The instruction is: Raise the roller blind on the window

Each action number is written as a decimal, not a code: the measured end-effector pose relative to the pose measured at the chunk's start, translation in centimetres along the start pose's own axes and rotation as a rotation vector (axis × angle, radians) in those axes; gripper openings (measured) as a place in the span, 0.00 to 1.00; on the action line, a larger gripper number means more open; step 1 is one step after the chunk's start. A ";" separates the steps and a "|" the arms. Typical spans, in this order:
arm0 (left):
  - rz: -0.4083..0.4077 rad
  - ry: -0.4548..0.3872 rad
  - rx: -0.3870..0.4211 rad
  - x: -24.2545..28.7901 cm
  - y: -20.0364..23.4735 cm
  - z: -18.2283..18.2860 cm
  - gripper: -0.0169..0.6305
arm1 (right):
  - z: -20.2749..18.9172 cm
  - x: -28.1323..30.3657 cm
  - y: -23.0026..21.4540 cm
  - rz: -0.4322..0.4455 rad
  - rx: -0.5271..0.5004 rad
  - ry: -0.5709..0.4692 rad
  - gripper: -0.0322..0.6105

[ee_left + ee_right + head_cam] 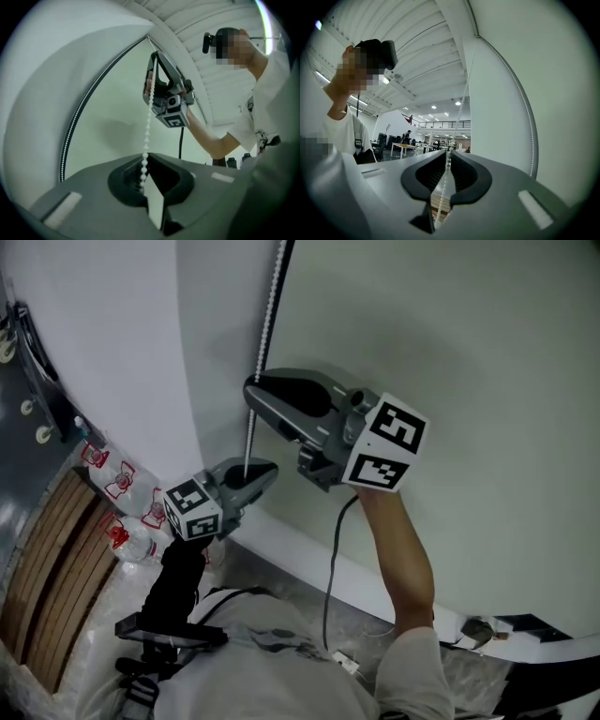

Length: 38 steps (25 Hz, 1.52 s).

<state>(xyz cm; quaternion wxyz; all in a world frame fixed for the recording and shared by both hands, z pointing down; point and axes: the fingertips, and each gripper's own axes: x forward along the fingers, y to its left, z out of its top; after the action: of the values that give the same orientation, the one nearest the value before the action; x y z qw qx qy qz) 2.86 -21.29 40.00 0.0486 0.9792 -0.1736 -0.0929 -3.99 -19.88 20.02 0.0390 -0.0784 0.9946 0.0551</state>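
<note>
Pale fabric roller blind (469, 352) fills the wall behind both grippers. The white beaded pull chain (250, 432) runs from the right gripper (255, 387), pinched nearly closed on it, down into the left gripper (266, 472), clamped too. I'd pull straight down and never release both at once.

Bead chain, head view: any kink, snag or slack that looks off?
Nothing stands out. The bead chain runs down in a clean line into the right hand-held gripper, then on to the left hand-held gripper just below it. Both sets of jaws are closed on it; no kink, tangle or broken stretch shows.
</note>
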 end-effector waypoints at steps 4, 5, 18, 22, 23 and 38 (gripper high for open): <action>-0.048 0.033 -0.017 1.6 -0.6 -1.3 0.02 | 0.7 -1.6 -3.4 -0.039 0.008 -0.002 0.29; -0.056 0.037 -0.020 1.9 -0.8 -1.4 0.02 | 1.3 -1.8 -4.1 -0.049 0.005 -0.009 0.29; -0.067 0.058 -0.045 1.7 -1.2 -3.1 0.02 | 11.5 -0.5 -10.3 -0.155 -0.106 -0.109 0.28; -0.069 0.065 -0.052 1.8 -1.1 -2.6 0.02 | 14.4 0.1 -11.0 -0.121 -0.094 -0.139 0.28; -0.069 0.068 -0.053 1.8 -1.1 -2.8 0.02 | 14.7 0.3 -11.0 -0.114 -0.096 -0.138 0.28; -0.073 0.089 -0.046 1.7 -1.5 -4.3 0.02 | 15.8 1.6 -10.5 -0.082 -0.097 -0.152 0.16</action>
<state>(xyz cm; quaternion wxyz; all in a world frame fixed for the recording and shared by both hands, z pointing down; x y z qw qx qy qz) 5.81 -20.27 43.75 0.0754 0.9867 -0.1333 -0.0552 -2.83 -28.64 3.13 0.1128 -0.1164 0.9809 0.1074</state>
